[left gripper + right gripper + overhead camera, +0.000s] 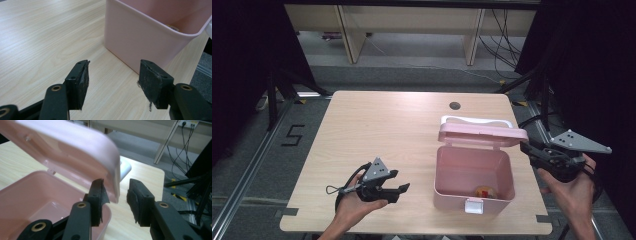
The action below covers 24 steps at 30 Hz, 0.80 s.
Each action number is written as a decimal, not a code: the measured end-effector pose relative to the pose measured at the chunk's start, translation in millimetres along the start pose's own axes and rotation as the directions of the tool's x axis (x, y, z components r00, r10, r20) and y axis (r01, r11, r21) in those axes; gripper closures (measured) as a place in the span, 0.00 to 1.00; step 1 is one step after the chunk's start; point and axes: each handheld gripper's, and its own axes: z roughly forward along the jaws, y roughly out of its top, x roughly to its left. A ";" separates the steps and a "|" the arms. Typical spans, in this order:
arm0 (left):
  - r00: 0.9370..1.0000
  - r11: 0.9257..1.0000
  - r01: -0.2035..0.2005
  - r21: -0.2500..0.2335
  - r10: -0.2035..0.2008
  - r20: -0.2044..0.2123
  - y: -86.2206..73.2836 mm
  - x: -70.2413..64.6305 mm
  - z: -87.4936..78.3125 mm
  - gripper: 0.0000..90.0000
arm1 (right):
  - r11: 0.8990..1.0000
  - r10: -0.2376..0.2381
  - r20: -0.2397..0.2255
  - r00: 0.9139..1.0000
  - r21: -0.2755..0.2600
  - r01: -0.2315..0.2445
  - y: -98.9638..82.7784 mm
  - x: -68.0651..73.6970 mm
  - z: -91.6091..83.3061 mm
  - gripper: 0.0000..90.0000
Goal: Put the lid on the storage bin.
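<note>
A light wooden table (377, 130) carries a pink plastic box (473, 176) on its right half, near the front edge. The box's hinged lid (482, 134) stands raised over the rear wall, tilted roughly level, with a white handle (476, 120) visible behind it and a white latch (474, 205) on the front wall. A small red and yellow object (485, 192) lies on the box floor toward the front; its identity cannot be told. The left gripper (398, 187), held in the person's left hand (354, 205), hovers over the front left part of the table, well apart from the box and pointing toward it; in the left gripper view its jaws stand wide apart and empty, with the box's pink side wall (140, 40) ahead of them and bare tabletop (45, 40) beneath. The right gripper (526, 148), held in the person's right hand (569, 187), sits at the right end of the lid. In the right gripper view (115, 195) its jaws are open, and the lid's rounded edge (113, 177) drops into the gap, close against the left pad (98, 195); whether pad and lid actually touch cannot be told. The right pad stands clear of the lid. A round cable hole (455, 105) marks the table's far edge.
</note>
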 end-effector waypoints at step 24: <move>1.000 1.000 0.007 0.029 -0.007 0.006 -5.9 0.1 4.6 0.45 | 0.997 -0.072 0.019 0.997 0.022 0.072 -0.1 11.4 -5.9 0.95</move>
